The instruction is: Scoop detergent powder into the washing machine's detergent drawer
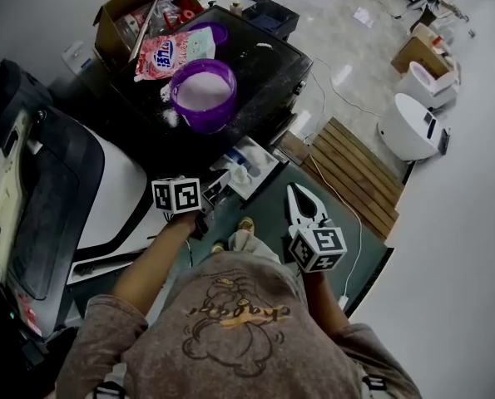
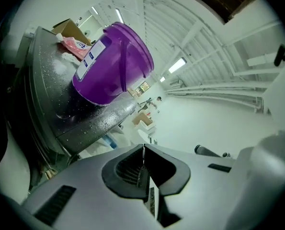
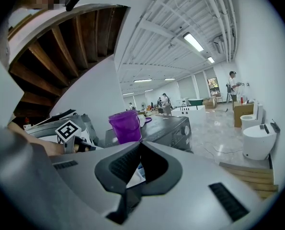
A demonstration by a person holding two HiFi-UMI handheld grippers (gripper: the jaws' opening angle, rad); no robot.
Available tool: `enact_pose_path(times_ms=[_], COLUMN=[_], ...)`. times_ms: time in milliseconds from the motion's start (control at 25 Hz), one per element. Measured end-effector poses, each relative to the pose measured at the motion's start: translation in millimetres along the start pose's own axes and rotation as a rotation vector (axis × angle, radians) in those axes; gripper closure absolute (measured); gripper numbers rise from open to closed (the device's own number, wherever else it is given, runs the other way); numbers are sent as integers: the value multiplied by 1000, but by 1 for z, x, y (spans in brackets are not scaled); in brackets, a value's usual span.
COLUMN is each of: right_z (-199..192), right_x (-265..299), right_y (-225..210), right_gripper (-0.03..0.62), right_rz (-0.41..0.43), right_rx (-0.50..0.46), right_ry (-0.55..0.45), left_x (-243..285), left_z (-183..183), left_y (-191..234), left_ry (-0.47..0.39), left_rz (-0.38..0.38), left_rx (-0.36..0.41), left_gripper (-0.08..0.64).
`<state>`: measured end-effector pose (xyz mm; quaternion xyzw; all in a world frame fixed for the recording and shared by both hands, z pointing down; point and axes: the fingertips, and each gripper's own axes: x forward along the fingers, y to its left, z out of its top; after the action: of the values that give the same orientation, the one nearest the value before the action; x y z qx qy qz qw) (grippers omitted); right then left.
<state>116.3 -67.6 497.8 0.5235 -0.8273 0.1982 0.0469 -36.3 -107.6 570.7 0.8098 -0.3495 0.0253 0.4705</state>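
Observation:
A purple bucket (image 1: 202, 95) holding white detergent powder stands on the black washing machine (image 1: 264, 73). Below the machine's front, the white detergent drawer (image 1: 249, 166) is pulled out. My left gripper (image 1: 215, 188) hovers just left of the drawer, shut and empty. To the drawer's right and lower is my right gripper (image 1: 296, 191), also shut with nothing in it. The left gripper view looks up at the bucket (image 2: 111, 66) from below the machine's edge, jaws (image 2: 143, 150) pressed together. In the right gripper view the bucket (image 3: 125, 126) stands beyond the closed jaws (image 3: 140, 145).
A pink detergent bag (image 1: 159, 56), a purple lid (image 1: 212, 31) and a cardboard box (image 1: 131, 11) lie behind the bucket. A dark machine (image 1: 31, 189) stands at the left. A wooden pallet (image 1: 355, 173) and white round units (image 1: 409, 127) are on the floor to the right.

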Motion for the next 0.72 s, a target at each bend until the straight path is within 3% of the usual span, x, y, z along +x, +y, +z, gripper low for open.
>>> enact_pose_path(times_ms=[360, 720], right_z=[-3, -5], right_x=[-5, -7], right_y=[-3, -2], right_gripper=[594, 594], right_rz=[-20, -34], right_rx=[2, 11], right_ry=[6, 14], left_x=[11, 18], left_z=[-15, -23], left_y=[-1, -4], left_ry=[111, 169], left_rz=[100, 160], left_rx=[363, 610], left_gripper=[537, 537])
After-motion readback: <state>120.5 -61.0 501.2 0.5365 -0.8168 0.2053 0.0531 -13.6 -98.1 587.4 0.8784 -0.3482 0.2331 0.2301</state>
